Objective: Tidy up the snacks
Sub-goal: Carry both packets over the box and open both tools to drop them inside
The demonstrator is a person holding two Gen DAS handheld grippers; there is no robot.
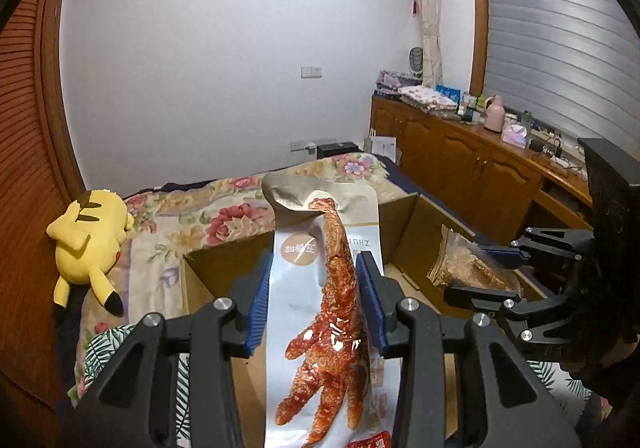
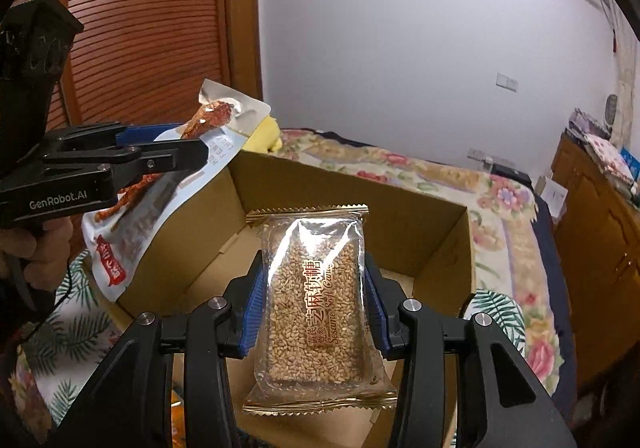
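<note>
My left gripper (image 1: 316,268) is shut on a white chicken-foot snack packet (image 1: 320,288), held upright above an open cardboard box (image 1: 224,264). My right gripper (image 2: 312,280) is shut on a clear sesame candy packet (image 2: 316,308) with gold edges, held over the same box (image 2: 440,248). In the left wrist view the right gripper (image 1: 476,268) shows at the right with the sesame packet (image 1: 460,264). In the right wrist view the left gripper (image 2: 188,147) shows at the left with the chicken-foot packet (image 2: 160,183).
The box sits on a bed with a floral blanket (image 1: 192,215). A yellow Pikachu plush (image 1: 88,244) lies at the bed's left side. A wooden cabinet (image 1: 480,167) with clutter stands at the right. A wooden louvred door (image 2: 152,19) is behind.
</note>
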